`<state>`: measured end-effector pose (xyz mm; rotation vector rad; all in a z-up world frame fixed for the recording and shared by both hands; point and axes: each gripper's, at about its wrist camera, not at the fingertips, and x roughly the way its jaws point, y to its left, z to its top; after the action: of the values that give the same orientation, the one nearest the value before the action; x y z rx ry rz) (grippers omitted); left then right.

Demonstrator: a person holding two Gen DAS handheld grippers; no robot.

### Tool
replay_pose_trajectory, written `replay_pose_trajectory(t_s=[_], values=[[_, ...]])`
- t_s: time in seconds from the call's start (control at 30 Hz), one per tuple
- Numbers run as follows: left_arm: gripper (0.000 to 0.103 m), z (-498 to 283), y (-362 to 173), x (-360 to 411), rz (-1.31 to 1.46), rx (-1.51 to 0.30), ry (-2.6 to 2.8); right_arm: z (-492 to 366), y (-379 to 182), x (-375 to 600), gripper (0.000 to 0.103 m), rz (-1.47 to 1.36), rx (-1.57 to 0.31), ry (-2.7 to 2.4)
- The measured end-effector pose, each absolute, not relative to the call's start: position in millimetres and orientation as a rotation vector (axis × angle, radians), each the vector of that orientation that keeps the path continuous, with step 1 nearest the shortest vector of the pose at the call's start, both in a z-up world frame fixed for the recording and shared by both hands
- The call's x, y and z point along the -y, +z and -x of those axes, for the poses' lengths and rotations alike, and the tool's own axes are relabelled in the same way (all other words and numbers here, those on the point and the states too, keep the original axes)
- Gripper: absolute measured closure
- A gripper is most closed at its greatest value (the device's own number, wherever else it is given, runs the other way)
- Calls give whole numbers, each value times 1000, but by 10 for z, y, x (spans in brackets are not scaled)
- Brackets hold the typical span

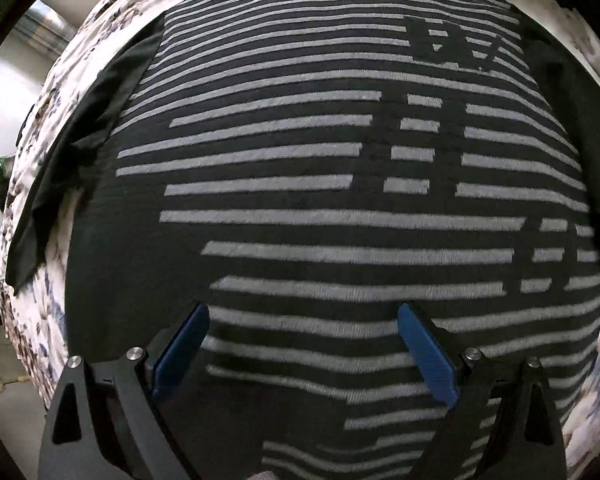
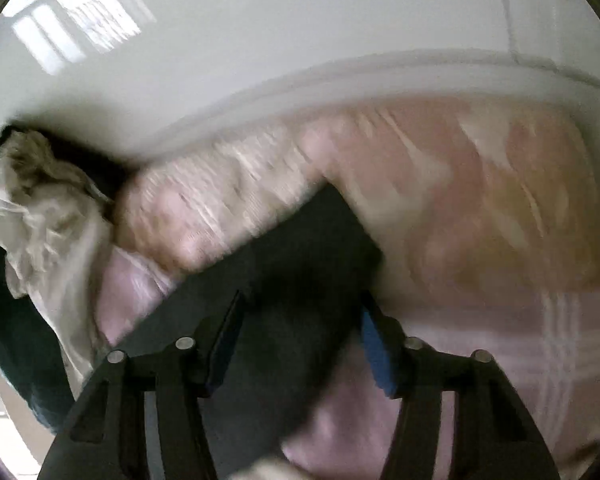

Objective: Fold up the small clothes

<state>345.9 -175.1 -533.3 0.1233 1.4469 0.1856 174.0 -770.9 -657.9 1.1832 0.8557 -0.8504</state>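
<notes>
The striped shirt (image 1: pixel 340 184) lies spread flat, front up, on the floral bedcover (image 1: pixel 40 168), collar at the far end and hem toward me. Its left sleeve (image 1: pixel 72 152) is still stretched out to the side over the cover. I see no fold in it yet, so I judge the folding of this shirt has barely begun: the sleeves have to come in, then the body has to be doubled over.

My left claw (image 1: pixel 302 316) hangs over the lower part of the shirt with its blue pads (image 1: pixel 426 354) spread wide. Nothing is between them; I cannot tell whether the tips brush the cloth or stay just above it.

My right claw (image 2: pixel 300 312) is also spread wide. The picture is smeared by motion, but a dark cloth (image 2: pixel 292 276) lies across the gap between the fingers, over a pink blanket (image 2: pixel 460 184). The pads stand apart on either side of it and do not pinch it, so I hold nothing there. I cannot say for sure whether that dark cloth is the shirt's other sleeve.

A crumpled pale garment (image 2: pixel 40 208) sits heaped at the far left beside the blanket, unfolded, so more work may wait after this shirt.
</notes>
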Motion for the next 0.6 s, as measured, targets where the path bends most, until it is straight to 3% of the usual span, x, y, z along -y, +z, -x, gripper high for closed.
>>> replay_pose_trajectory(t_s=[0.03,0.27,0.43,0.6], values=[[7,-3476,-5332,1754,-119,-1440,182,-1827,-6552,7734,94,-1162,-858,-850],[7,-3466,-5159,1505,-62,-1378,184,-2519,-5563,7313,95,-846,-828,-731],[7,-3406,-5069,1116,-1,-1369,213,-3242,-4591,6345,95,-634,-779,-499],[7,-3294,-4911,529,53,-1338,262,-4018,-4049,4925,94,-508,-772,-252]])
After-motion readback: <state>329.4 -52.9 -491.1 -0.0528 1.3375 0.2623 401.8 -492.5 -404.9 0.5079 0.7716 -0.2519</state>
